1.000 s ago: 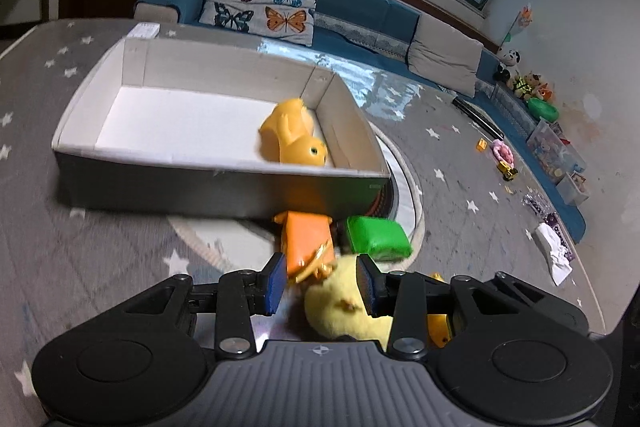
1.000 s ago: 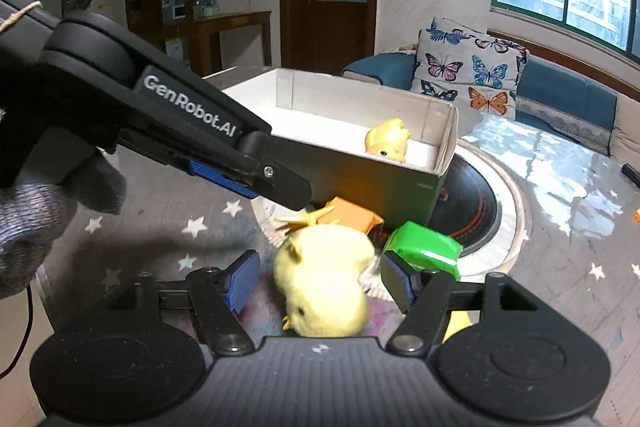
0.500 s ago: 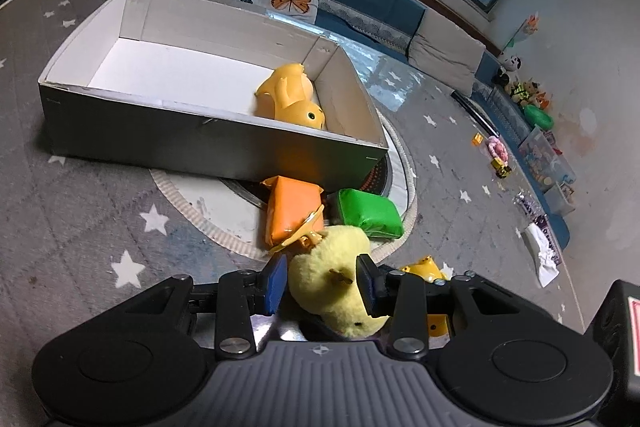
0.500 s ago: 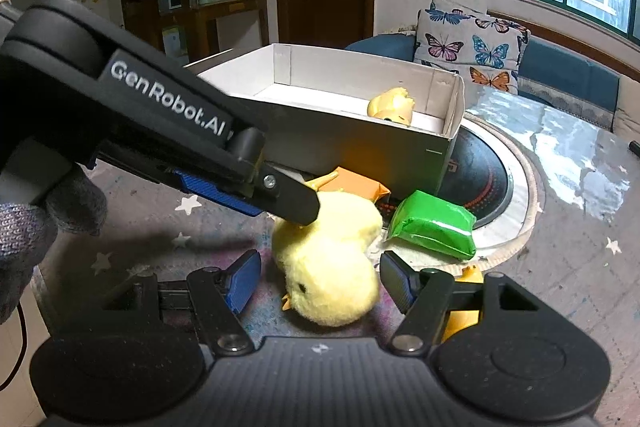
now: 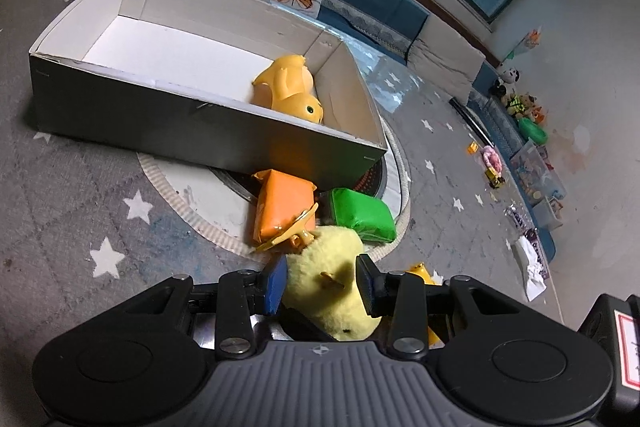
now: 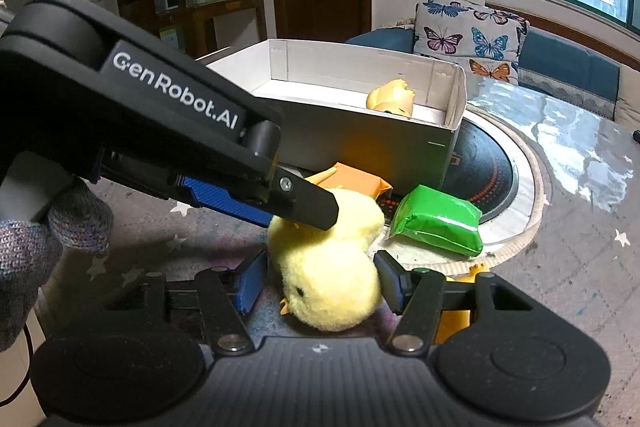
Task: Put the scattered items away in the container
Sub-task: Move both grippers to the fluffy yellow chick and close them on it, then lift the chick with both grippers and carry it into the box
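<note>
Left gripper (image 5: 319, 279) first, seen through its own wrist camera: its blue pads (image 5: 274, 281) now sit on either side of the yellow plush chick (image 5: 326, 275), pressing into the fluff, so it grips the toy. A second ago the chick lay lower between wider-looking fingers and mostly ahead of them; since then the gripper has moved in over it and the cardboard box (image 5: 168, 123) has slid further off and to the left. The box stands on the star-patterned mat (image 5: 80, 195) with an orange rubber duck (image 5: 290, 95) in its near right corner. Just beyond the chick lie an orange packet (image 5: 282, 207) and a green packet (image 5: 360, 215), touching each other and close to the box wall. A small yellow toy (image 5: 420, 273) pokes out behind the right finger, mostly hidden. The chick's lower body is cut off by the gripper housing.

From the right wrist camera, the right gripper (image 6: 320, 285) stands with its fingers spread, one each side of the chick (image 6: 328, 275); whether the pads touch the fluff is hard to tell. The left gripper (image 6: 256, 199) reaches in from the left, its upper finger now lying over the chick's back, where earlier it hung clear above. A gloved hand (image 6: 36, 247) holds it, cut off at the edge. The duck (image 6: 390, 99) peeks over the box (image 6: 360, 147) rim; the green packet (image 6: 438, 225) lies near the chick, and the orange packet (image 6: 356, 179) is largely covered.
</note>
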